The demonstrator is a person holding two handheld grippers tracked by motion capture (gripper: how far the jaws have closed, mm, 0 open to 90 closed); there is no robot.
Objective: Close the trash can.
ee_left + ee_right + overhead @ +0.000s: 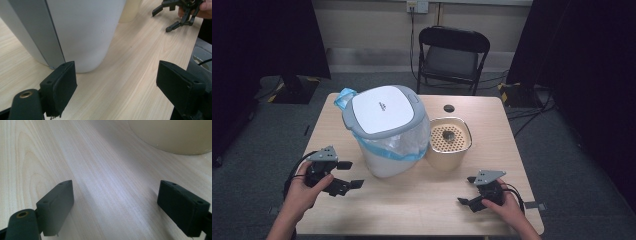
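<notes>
The table [412,200] is pale wood, and nearly everything on it sits around the white bin [384,132], which stands a little left of the middle with its flat white and grey lid [382,107] shut; a blue-edged clear bag [404,145] is tucked under that lid and hangs down the bin's right side; just beside the bin on the right, close enough that I cannot say whether they touch, stands a smaller beige bucket [447,152] with a holed insert [449,136] sitting in its top; a small dark hole [449,108] shows in the table behind the bucket.

The left gripper [352,175] is low at the bin's front left foot, jaws spread wide with nothing between them; in the left gripper view the bin's white wall [85,32] rises right ahead of its pads [60,87]. The right gripper [469,191] rests well to the bin's right, in front of the bucket, jaws likewise wide and empty, with bare wood under them [112,190].

To my eye this is the approach, nothing yet taken hold of; the left hand looks set for the bin. The next move, I'd judge, calls for picking a graspable edge, since the body looks far too broad for those jaws; the lid's rim or the bag's hem seem the likeliest places, with the right hand free to steady.
</notes>
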